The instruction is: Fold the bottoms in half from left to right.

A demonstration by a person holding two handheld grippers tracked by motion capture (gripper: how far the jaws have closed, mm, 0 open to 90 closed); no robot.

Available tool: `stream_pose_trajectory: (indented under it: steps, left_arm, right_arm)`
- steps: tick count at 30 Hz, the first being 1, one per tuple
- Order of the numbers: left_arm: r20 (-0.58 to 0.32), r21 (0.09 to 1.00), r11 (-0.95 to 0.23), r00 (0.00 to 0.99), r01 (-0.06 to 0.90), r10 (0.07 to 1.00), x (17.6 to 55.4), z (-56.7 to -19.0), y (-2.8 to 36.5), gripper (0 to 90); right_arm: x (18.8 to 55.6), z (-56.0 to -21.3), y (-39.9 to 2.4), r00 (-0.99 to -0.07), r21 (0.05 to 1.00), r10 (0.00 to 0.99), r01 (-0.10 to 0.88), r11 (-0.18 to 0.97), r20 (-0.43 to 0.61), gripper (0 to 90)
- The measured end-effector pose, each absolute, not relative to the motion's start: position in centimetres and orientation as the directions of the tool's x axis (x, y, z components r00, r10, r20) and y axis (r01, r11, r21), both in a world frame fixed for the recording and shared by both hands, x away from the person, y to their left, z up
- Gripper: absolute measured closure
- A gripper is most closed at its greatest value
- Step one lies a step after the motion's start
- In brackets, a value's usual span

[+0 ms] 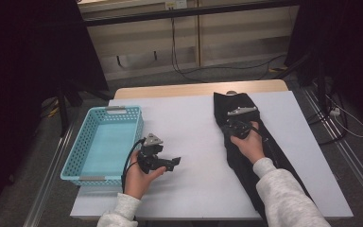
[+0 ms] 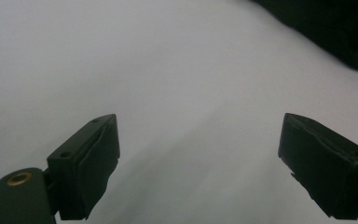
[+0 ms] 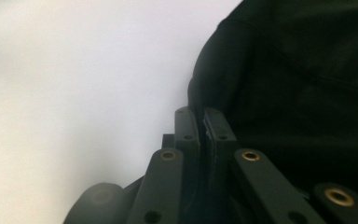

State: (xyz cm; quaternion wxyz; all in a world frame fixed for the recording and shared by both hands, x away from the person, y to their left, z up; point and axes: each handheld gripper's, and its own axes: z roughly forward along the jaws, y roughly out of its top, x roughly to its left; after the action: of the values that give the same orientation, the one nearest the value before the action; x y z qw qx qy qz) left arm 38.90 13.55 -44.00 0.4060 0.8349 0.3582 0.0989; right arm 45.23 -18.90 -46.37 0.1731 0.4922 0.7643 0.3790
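Observation:
A long black garment (image 1: 238, 165) lies stretched along the right side of the white table (image 1: 194, 179). My right gripper (image 1: 231, 127) rests on its left edge, about halfway along. In the right gripper view the jaws (image 3: 201, 114) stand pressed together, pinching the folded edge of the black garment (image 3: 298, 70) where it meets the white table (image 3: 74, 84). My left gripper (image 1: 172, 162) is held over bare table beside the basket, pointing right. Its jaws (image 2: 200, 154) stand wide apart with nothing between them, above the white table (image 2: 168, 70).
A light blue plastic basket (image 1: 87, 124) stands at the table's left edge with nothing in it. A dark corner of the garment (image 2: 335, 28) shows far off in the left gripper view. Cables lie on the floor beyond the table.

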Motion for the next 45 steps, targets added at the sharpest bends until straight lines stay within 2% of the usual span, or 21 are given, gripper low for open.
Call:
stream_pose_trajectory:
  steps: [9, 14, 15, 16, 18, 19, 21, 23, 26, 28, 34, 45]
  left_arm:
    - [-0.146, 0.753, -0.379, 0.699, 0.537, 0.700, 39.2, -43.8, 14.0, 12.2]
    - [-0.158, 0.753, -0.353, 0.674, 0.555, 0.722, 39.4, -43.6, 14.3, 12.2]
    - [-0.160, 0.753, -0.349, 0.670, 0.557, 0.725, 39.4, -43.6, 14.3, 12.2]
    - [-0.163, 0.752, -0.347, 0.669, 0.560, 0.725, 39.5, -43.6, 14.4, 12.1]
    - [-0.160, 0.752, -0.352, 0.672, 0.558, 0.723, 39.5, -43.7, 14.3, 12.1]
    - [-0.160, 0.749, -0.355, 0.673, 0.559, 0.722, 39.5, -43.7, 14.2, 12.1]
    - [-0.161, 0.750, -0.355, 0.675, 0.558, 0.720, 39.6, -43.8, 14.1, 12.0]
    - [-0.160, 0.751, -0.355, 0.675, 0.556, 0.720, 39.8, -43.8, 14.0, 12.0]
    - [-0.171, 0.750, -0.346, 0.671, 0.563, 0.722, 40.0, -43.9, 13.9, 11.9]
    - [-0.168, 0.748, -0.350, 0.671, 0.564, 0.722, 40.3, -44.0, 13.8, 11.8]
    - [-0.165, 0.745, -0.359, 0.677, 0.562, 0.718, 40.9, -44.0, 13.0, 11.3]
    - [-0.158, 0.733, -0.377, 0.681, 0.566, 0.715, 43.0, -44.7, 10.8, 10.2]
  right_arm:
    - [43.0, -46.2, -13.4, -0.623, 0.749, 0.772, 0.570, 0.338, 0.126, 85.4]
    - [41.0, -46.2, -9.9, -0.733, 0.730, 0.676, 0.502, 0.463, 0.076, 84.8]
    - [40.8, -46.2, -9.5, -0.743, 0.731, 0.667, 0.490, 0.474, 0.066, 83.3]
    - [40.7, -46.2, -9.2, -0.745, 0.733, 0.663, 0.489, 0.473, 0.070, 78.0]
    - [40.7, -46.2, -9.3, -0.728, 0.733, 0.677, 0.519, 0.440, 0.109, 66.8]
    - [40.7, -46.1, -9.4, -0.725, 0.733, 0.681, 0.518, 0.440, 0.104, 64.4]
    - [40.6, -45.8, -9.7, -0.719, 0.739, 0.688, 0.517, 0.431, 0.102, 51.3]
    - [40.4, -45.2, -10.4, -0.708, 0.749, 0.697, 0.522, 0.409, 0.113, 48.1]
    - [39.9, -43.8, -11.9, -0.670, 0.773, 0.728, 0.536, 0.340, 0.144, 38.5]
    - [39.3, -42.9, -13.0, -0.657, 0.787, 0.748, 0.509, 0.349, 0.094, 36.3]
    - [37.5, -42.2, -16.6, -0.611, 0.789, 0.790, 0.510, 0.342, 0.053, 32.0]
    - [34.4, -43.4, -22.5, -0.517, 0.792, 0.852, 0.552, 0.261, 0.080, 28.1]
